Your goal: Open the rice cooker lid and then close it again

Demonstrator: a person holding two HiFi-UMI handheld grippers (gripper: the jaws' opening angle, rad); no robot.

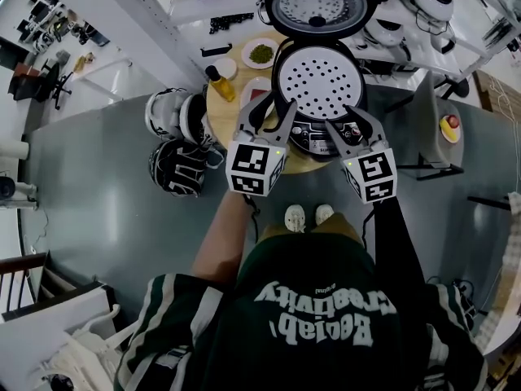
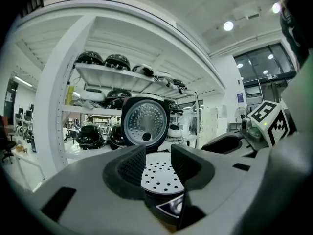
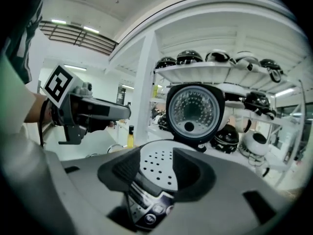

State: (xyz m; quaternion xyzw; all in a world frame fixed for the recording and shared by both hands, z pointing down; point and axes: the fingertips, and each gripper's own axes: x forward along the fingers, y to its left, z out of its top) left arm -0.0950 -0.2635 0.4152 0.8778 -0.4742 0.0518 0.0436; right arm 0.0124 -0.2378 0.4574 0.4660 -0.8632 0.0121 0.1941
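The rice cooker stands on a small round wooden table. Its lid is swung fully up and back, its silver inner face showing. A white perforated plate covers the pot's mouth. My left gripper hovers at the cooker's front left, open, with nothing between its fingers. To the front right, over the control panel, my right gripper is open too. In the left gripper view the lid stands upright beyond the gripper. In the right gripper view the lid rises behind the gripper.
A yellow oil bottle and a dish of green bits sit on the table left of the cooker. Helmets lie on the floor to the left. White shelves with helmets stand behind. A side stand with a red-and-yellow item is at the right.
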